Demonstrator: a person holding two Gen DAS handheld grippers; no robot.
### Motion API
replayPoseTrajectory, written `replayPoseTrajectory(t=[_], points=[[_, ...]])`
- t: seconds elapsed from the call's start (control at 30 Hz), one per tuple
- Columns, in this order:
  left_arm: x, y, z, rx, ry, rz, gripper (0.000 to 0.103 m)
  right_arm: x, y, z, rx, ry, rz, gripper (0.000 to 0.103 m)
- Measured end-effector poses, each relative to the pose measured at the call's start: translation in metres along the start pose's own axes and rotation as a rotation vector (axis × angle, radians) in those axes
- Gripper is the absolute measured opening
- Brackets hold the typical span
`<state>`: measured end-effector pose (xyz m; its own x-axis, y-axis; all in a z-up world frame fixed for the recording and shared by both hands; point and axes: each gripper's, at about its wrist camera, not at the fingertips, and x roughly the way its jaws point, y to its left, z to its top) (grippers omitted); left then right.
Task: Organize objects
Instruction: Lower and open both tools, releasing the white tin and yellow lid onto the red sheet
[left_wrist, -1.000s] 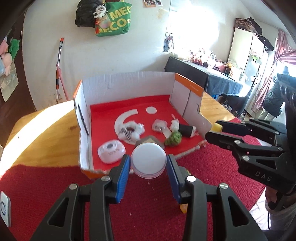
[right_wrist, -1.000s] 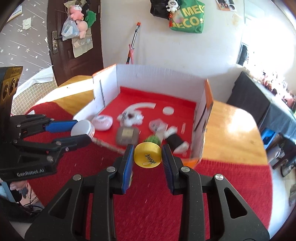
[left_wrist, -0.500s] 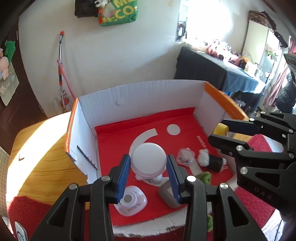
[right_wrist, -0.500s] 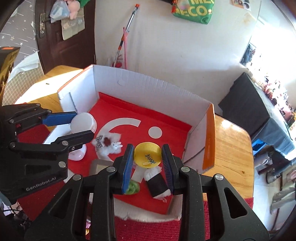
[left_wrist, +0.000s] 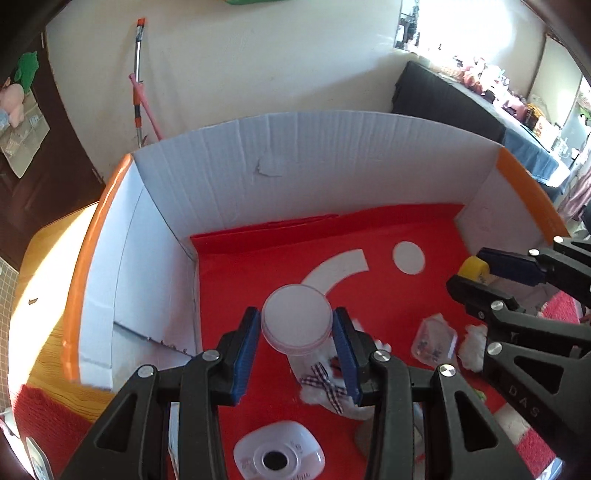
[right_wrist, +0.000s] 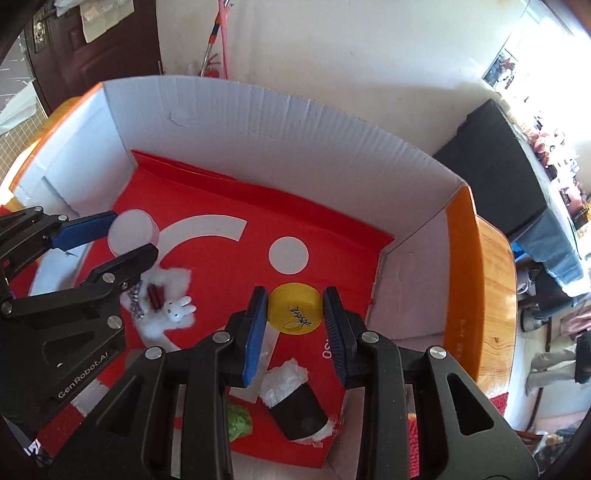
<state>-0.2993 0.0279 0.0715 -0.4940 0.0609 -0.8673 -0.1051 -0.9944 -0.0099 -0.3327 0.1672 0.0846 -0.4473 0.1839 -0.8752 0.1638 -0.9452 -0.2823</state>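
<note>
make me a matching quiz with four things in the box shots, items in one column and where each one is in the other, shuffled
Items
1. white lid
2. yellow cap
3. bunny plush
4. black roll

Places
a. between the right gripper fingers
b. lying on the box floor near its open front
c. between the left gripper fingers
d. lying on the red floor between the two grippers

Pairs: 1-c, 2-a, 3-d, 4-b

White round lid: flat face toward the camera, clamped between the left gripper pads, over the left part of the red floor of the cardboard box. Yellow cap: round, black marking on top, pinched in the right gripper, over the box floor near the right wall.
</note>
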Motion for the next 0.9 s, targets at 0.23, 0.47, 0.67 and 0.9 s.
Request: replayPoseTrajectory(t=[0.23,0.47,0.67,0.9], points=[[0.013,-0.002,0.005,-0.003,0.016,0.034,0.042,0.024,-0.005,0.007,0.020,0.068,-0.005,0.029],[0.027,0.005,0.005,-0.031,0.058,0.031,0.042,0.043,-0.013,0.008,0.036,0.122,0.005,0.029],[0.032,0.007,0.003,-0.038,0.070,0.032,0.042,0.047,-0.013,0.010,0.035,0.127,0.007,0.029],[0.031,0.009,-0.003,-0.042,0.065,0.026,0.042,0.045,-0.017,0.006,0.041,0.121,0.004,0.029]])
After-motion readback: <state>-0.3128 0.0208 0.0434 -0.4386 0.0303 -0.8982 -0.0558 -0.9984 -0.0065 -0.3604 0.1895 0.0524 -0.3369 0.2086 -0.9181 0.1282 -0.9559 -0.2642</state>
